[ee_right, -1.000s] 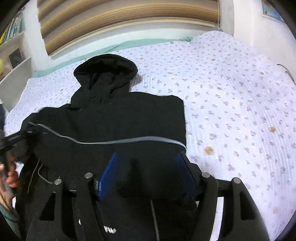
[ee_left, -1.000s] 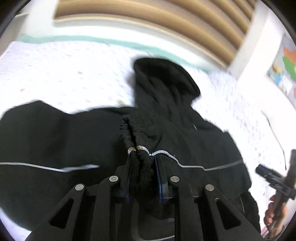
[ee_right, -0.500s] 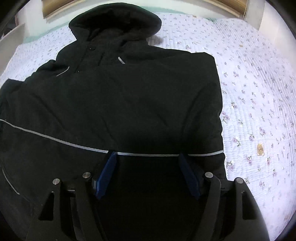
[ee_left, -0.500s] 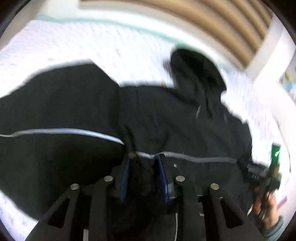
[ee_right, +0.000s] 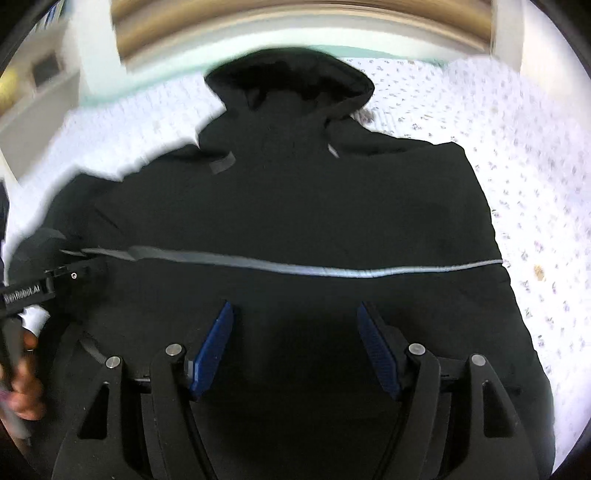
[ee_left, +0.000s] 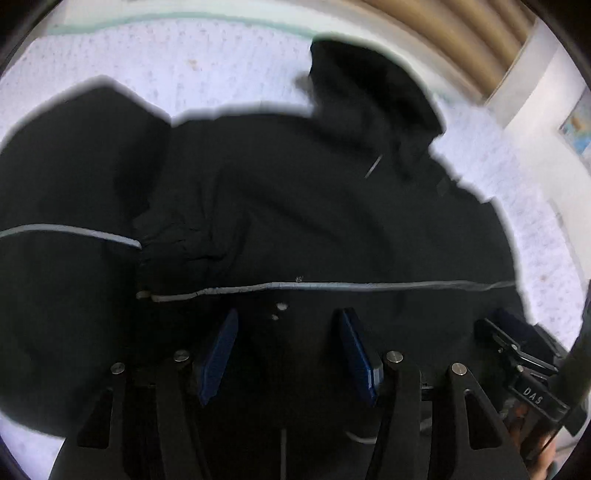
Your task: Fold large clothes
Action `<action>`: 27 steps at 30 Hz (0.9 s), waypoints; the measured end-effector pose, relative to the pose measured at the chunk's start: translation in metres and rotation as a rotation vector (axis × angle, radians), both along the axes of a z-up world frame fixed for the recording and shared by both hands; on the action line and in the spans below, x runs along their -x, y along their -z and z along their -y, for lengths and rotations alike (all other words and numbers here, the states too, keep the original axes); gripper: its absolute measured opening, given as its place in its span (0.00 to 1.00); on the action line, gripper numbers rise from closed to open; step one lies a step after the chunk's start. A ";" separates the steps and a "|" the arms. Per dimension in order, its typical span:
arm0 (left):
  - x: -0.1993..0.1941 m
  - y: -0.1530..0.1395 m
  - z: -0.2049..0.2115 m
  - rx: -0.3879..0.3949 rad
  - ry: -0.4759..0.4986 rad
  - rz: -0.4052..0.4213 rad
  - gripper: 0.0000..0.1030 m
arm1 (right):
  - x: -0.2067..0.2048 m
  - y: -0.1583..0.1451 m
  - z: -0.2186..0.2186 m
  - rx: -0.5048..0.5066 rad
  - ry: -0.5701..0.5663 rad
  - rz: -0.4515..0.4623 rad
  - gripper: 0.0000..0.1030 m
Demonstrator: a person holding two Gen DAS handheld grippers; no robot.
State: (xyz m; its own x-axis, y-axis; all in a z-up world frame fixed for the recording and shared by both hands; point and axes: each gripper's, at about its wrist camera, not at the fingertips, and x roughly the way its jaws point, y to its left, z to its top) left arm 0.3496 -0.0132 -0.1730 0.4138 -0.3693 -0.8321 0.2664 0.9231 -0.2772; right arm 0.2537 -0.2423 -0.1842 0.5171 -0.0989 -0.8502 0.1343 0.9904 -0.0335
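**Both grippers hang open over a black hooded jacket on the bed**

From my remote station I see a black hooded jacket (ee_right: 295, 206) spread flat on a white bedspread (ee_right: 528, 155) sprinkled with small flowers, its hood (ee_right: 291, 85) at the far end toward a wood-slat headboard (ee_left: 454, 33). A thin reflective stripe (ee_right: 369, 272) crosses the body from side to side. My left gripper (ee_left: 288, 347) points down at the cloth just near of that stripe; its jaws have just been opening and now stand apart, blue pads (ee_left: 218, 354) clear of the fabric, nothing pinched between them. A gathered sleeve cuff (ee_left: 173, 251) lies folded onto the jacket's body just left of and beyond it. My right gripper (ee_right: 295, 347) hovers over the near middle of the jacket, jaws wide, gripping nothing. Each wrist view catches the other handheld tool at its edge, with a hand (ee_right: 22, 384) on the handle. The far background is motion-blurred.
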 end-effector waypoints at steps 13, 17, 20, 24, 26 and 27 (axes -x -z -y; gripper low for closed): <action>0.033 -0.051 -0.037 0.063 0.003 0.092 0.57 | 0.017 0.014 0.005 -0.010 0.003 0.104 0.74; 0.047 -0.081 -0.130 0.071 -0.126 0.143 0.57 | 0.017 0.013 0.005 -0.015 0.005 0.108 0.75; 0.052 -0.092 -0.222 0.043 -0.292 0.178 0.57 | 0.017 0.012 0.004 -0.012 0.005 0.110 0.75; 0.050 -0.087 -0.336 0.034 -0.556 0.171 0.57 | 0.018 0.012 0.004 -0.006 0.005 0.111 0.75; 0.046 -0.075 -0.394 0.017 -0.728 0.142 0.57 | 0.018 0.012 0.005 -0.005 0.003 0.112 0.76; 0.046 -0.070 -0.412 0.048 -0.757 0.139 0.57 | 0.018 0.012 0.005 -0.004 0.003 0.113 0.76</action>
